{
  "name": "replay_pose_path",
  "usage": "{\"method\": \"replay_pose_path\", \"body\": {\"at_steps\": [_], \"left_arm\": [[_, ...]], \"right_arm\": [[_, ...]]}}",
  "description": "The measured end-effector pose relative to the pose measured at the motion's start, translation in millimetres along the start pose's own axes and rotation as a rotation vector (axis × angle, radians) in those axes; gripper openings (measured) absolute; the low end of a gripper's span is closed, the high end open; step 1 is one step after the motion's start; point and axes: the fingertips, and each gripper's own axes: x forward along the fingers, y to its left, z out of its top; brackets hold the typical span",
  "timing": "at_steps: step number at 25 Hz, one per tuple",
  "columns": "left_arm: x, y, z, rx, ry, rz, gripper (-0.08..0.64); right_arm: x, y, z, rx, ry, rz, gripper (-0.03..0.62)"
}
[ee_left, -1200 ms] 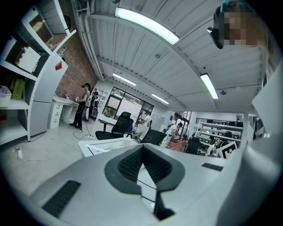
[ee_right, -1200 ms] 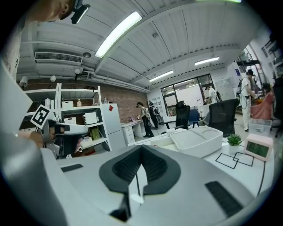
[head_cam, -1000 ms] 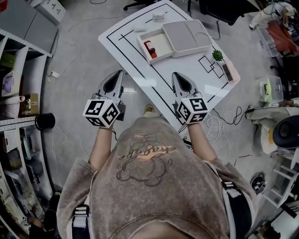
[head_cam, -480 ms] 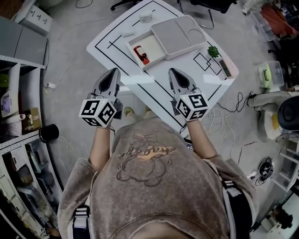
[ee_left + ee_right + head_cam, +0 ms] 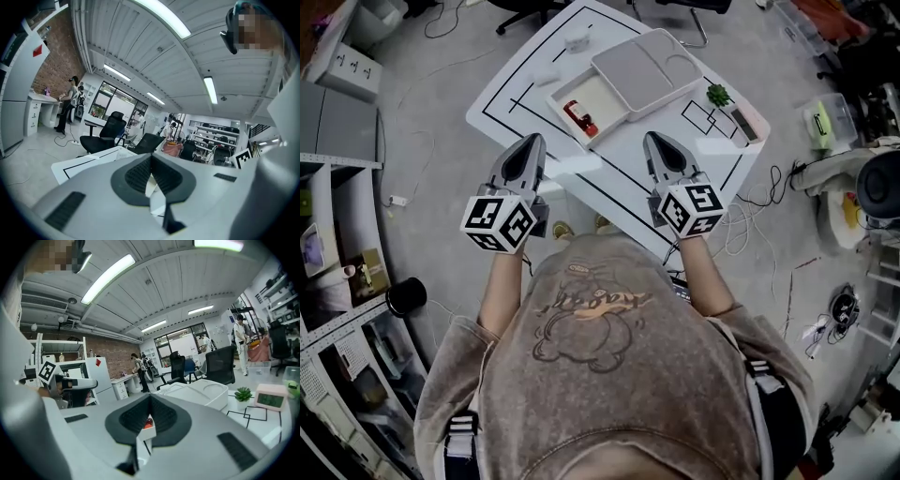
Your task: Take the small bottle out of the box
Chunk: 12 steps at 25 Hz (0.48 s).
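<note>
Filling the upper middle of the head view, the tabletop (image 5: 614, 164) carried the open box (image 5: 607, 97). The left hand-held gripper (image 5: 535, 141) and the right hand-held gripper (image 5: 654, 140) sat clenched and empty lower in the frame. The small red bottle (image 5: 578, 117) lay in the box, above and between their tips and apart from both, its long axis running upper left to lower right.

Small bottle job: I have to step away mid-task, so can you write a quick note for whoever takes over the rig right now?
Left tool: shut, empty, at the near edge of the table.
Right tool: shut, empty, at the same edge, pointing toward the box.
Things: the small bottle, red, lies inside the open box; the lid lies beside the box.
Done: box is open.
Left: open a tool, reach in, grip the bottle, lift it out.
</note>
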Motion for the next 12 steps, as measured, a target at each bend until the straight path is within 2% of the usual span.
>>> {"method": "replay_pose_path", "body": {"at_steps": [12], "left_arm": [[-5.9, 11.1, 9.6, 0.007, -0.019, -0.067, 0.008]], "right_arm": [[13.6, 30.9, 4.0, -0.038, -0.001, -0.005, -0.002]]}}
